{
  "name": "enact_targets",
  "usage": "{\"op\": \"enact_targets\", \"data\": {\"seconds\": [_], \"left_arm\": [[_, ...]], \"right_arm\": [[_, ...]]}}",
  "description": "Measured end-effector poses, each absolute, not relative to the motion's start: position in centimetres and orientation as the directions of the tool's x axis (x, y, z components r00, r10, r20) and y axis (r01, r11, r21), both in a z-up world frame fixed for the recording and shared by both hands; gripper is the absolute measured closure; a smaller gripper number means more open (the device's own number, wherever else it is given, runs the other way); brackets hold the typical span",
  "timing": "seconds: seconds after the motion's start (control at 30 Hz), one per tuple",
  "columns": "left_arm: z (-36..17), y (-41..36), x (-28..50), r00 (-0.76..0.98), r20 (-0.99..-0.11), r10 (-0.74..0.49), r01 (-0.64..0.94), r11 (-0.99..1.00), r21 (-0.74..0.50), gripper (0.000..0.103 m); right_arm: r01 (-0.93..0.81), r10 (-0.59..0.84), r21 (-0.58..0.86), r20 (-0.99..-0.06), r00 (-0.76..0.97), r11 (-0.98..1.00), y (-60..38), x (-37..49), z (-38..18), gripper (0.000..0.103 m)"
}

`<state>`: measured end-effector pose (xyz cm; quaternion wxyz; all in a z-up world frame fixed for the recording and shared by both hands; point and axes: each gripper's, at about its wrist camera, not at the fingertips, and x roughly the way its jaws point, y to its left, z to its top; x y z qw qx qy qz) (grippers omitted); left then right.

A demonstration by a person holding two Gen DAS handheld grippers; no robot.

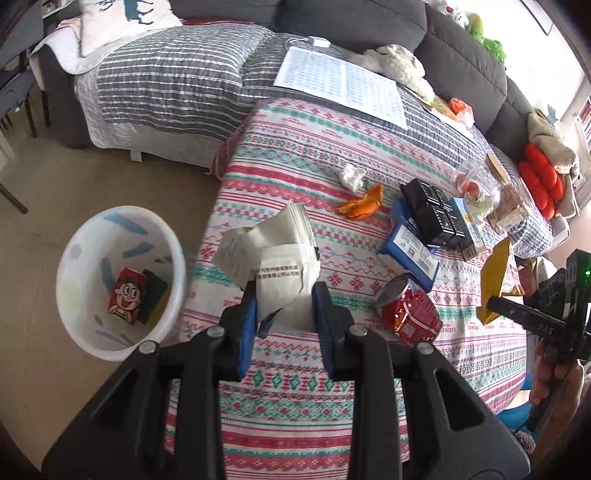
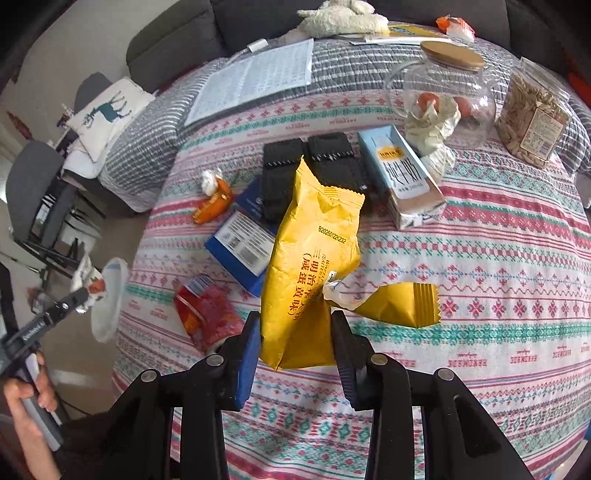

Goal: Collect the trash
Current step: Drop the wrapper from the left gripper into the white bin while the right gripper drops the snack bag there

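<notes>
My left gripper is shut on a crumpled white wrapper and holds it above the table's left edge. A white bin stands on the floor to its left, with a red cartoon carton inside. My right gripper is shut on a torn yellow snack wrapper, held above the patterned tablecloth; it also shows in the left wrist view. On the cloth lie a crushed red can, an orange wrapper and a white tissue wad.
A blue box, black boxes, a light-blue carton, a glass jar and a seed bag stand on the table. A printed sheet lies at the back. A grey sofa is behind.
</notes>
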<state>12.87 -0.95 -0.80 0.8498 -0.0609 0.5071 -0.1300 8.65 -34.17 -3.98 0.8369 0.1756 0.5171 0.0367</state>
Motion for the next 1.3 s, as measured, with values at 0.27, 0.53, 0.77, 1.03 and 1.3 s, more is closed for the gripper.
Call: {"op": "enact_targets", "data": {"seconds": [0.27,0.53,0.77,1.03,1.3], "left_arm": [[-0.5,1.2,12.7,0.463,-0.841,-0.280,0.138,0.960,-0.243,0.072],[-1.2,4.2,13.3,0.465,-0.852,-0.240,0.092,0.971,-0.223,0.072],[-3.5,8.7,14.7,0.433,-0.888,-0.157,-0.028,0.982,-0.188,0.071],[-5.0,11.9,15.9,0.436,-0.889,-0.140,-0.042,0.984,-0.175,0.046],[-4.8,14.1,14.9,0.441,-0.894,0.077,-0.118,0.993,0.027,0.008]], "right_arm": [[0.085,0.282,0.377,-0.808,0.517,0.922,-32.6,8.8,-1.8,0.066],[0.004,0.323,0.376,-0.802,0.503,0.927,-27.5,10.2,-1.5,0.066],[-0.103,0.366,0.360,-0.809,0.459,0.927,-21.2,11.8,-2.0,0.066],[-0.180,0.408,0.367,-0.817,0.406,0.913,-15.3,13.6,-3.3,0.066],[-0.203,0.435,0.386,-0.827,0.356,0.900,-10.5,15.4,-5.0,0.065]]}}
